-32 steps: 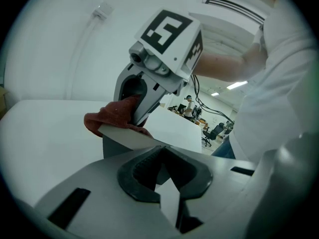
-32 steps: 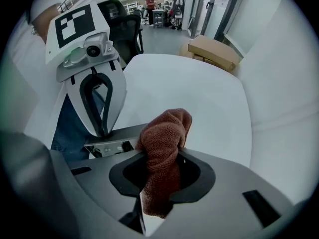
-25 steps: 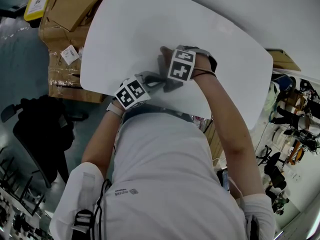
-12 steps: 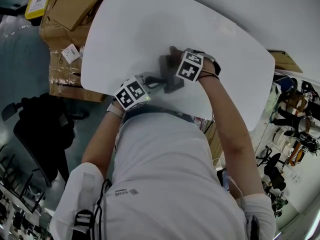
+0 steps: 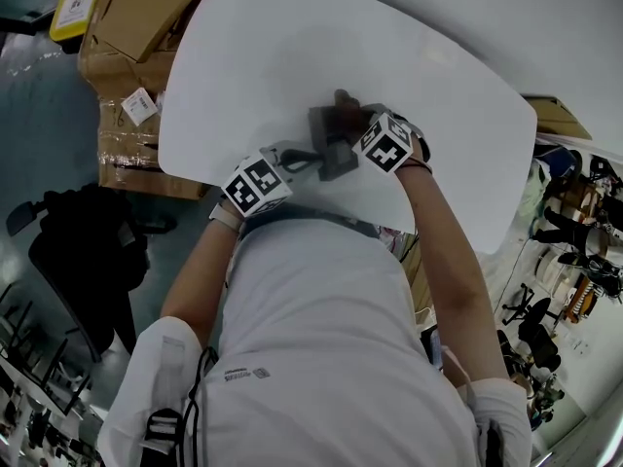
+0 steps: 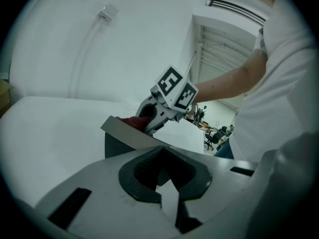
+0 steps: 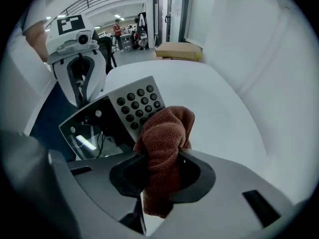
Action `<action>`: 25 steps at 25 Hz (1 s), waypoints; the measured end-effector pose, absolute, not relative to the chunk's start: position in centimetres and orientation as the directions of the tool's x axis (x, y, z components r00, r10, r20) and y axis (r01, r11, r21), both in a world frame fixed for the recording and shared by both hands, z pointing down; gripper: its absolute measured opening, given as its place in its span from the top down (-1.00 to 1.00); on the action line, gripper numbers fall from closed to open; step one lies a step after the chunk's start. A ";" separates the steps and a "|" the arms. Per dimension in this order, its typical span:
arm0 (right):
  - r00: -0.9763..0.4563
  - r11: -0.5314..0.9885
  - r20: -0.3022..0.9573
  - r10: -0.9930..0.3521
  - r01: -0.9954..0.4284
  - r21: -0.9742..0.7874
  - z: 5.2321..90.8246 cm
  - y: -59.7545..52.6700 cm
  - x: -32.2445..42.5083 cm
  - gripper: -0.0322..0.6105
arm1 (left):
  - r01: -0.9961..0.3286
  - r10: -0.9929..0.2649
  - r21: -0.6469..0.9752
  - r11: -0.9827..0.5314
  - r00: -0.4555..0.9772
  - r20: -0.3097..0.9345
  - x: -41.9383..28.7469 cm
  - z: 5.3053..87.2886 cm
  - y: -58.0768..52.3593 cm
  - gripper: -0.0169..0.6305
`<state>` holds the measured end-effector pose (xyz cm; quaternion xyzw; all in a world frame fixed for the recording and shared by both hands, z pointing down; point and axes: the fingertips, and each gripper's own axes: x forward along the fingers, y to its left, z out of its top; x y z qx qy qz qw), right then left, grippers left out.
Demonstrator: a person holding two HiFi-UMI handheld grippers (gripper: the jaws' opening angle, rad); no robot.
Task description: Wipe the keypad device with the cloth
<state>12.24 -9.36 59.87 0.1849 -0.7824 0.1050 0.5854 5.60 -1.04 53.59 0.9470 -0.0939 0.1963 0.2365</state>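
On the white table [image 5: 292,47], the left gripper [image 6: 163,172] pinches the keypad device [image 7: 134,106] by its edge, bracing it. The right gripper [image 7: 157,178], clamped on the brown cloth [image 7: 162,138], touches it beside the buttons. I'd sweep lightly across the keys, then the screen.

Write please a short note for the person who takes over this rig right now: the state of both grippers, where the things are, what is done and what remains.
The left gripper seems closed on the screen-end edge of the keypad device, steadying it on the white table.
The right gripper is shut on the brown cloth; the bunched end of the cloth lies against the corner of the keys.
Done: cloth grasped and brought onto the device. How much is already wiped cannot be told.
Left: probably pass the cloth over the keys and the screen, then release.
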 end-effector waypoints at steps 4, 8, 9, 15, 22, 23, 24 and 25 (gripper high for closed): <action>-0.259 0.909 0.953 -0.154 -0.416 0.033 60.2 -7.3 12.5 0.59 | -0.304 -0.117 0.411 -0.860 0.899 0.421 5.4 53.9 -1.0 0.88; -0.277 0.900 0.949 -0.147 -0.436 0.012 60.0 -5.6 12.6 0.59 | -0.325 -0.137 0.416 -0.849 0.897 0.420 5.3 53.9 -1.1 0.88; -0.282 0.898 0.948 -0.149 -0.439 0.011 59.9 -5.2 12.5 0.60 | -0.329 -0.140 0.421 -0.845 0.897 0.420 5.3 53.8 -1.1 0.88; -0.296 0.913 0.943 -0.153 -0.407 0.020 58.8 -3.1 11.5 0.60 | -0.342 -0.147 0.423 -0.839 0.891 0.429 5.3 54.0 -1.2 0.88; -0.302 0.943 0.943 -0.137 -0.330 0.031 56.9 -1.7 9.5 0.60 | -0.357 -0.162 0.413 -0.838 0.885 0.436 5.3 54.0 -1.2 0.88; -0.305 0.946 0.943 -0.135 -0.324 0.030 56.7 -1.6 9.3 0.60 | -0.359 -0.165 0.411 -0.838 0.885 0.436 5.3 54.0 -1.2 0.88; -0.310 0.946 0.941 -0.133 -0.322 0.027 56.5 -1.5 9.1 0.60 | -0.361 -0.167 0.410 -0.837 0.884 0.437 5.3 54.0 -1.2 0.88; -0.318 0.946 0.939 -0.130 -0.324 0.021 56.3 -1.4 8.9 0.60 | -0.363 -0.170 0.409 -0.837 0.883 0.437 5.3 54.0 -1.2 0.88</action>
